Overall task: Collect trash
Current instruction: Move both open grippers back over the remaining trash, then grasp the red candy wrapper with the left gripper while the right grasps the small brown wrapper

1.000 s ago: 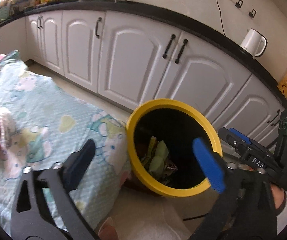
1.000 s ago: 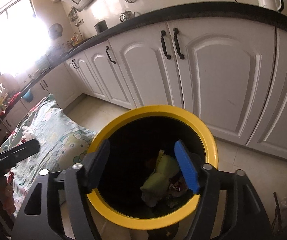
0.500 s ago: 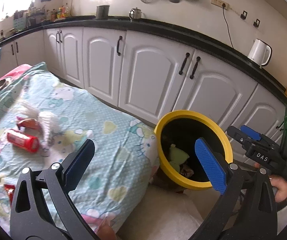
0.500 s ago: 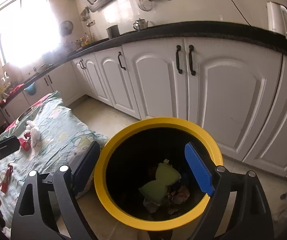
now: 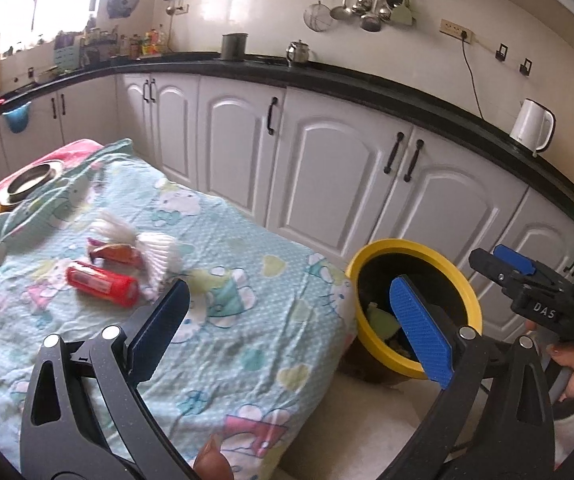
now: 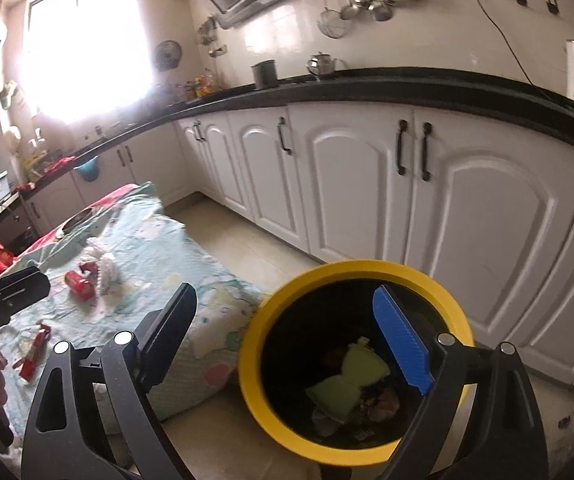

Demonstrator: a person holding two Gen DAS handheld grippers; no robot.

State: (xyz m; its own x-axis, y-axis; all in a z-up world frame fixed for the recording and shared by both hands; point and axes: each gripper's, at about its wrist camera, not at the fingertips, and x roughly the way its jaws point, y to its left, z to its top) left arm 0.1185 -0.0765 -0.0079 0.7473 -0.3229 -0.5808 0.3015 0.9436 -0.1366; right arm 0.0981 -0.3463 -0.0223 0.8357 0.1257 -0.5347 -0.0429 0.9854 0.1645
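A yellow-rimmed black trash bin (image 5: 407, 246) (image 6: 351, 268) stands on the floor by the table's end, with a green packet (image 6: 347, 380) and other scraps inside. On the cloth-covered table (image 5: 247, 320) lie a red can (image 5: 101, 282) (image 6: 79, 282), a crumpled white paper (image 5: 155, 252), an orange-red wrapper (image 5: 115, 252) and a flat red wrapper (image 6: 35, 350). My left gripper (image 5: 287, 292) is open and empty above the table's near end. My right gripper (image 6: 283, 300) hangs above the bin's left rim, its jaws opening with nothing between them.
White cabinets (image 5: 327, 176) under a black counter run behind the bin. A white kettle (image 5: 533, 130) stands on the counter. A metal bowl (image 5: 31, 182) sits at the table's far left end. Pale floor lies between table and cabinets.
Both grippers have risen and drawn back from the bin. The left view has swung toward the table, bringing the can and wrappers into sight. The right jaws have spread wider.
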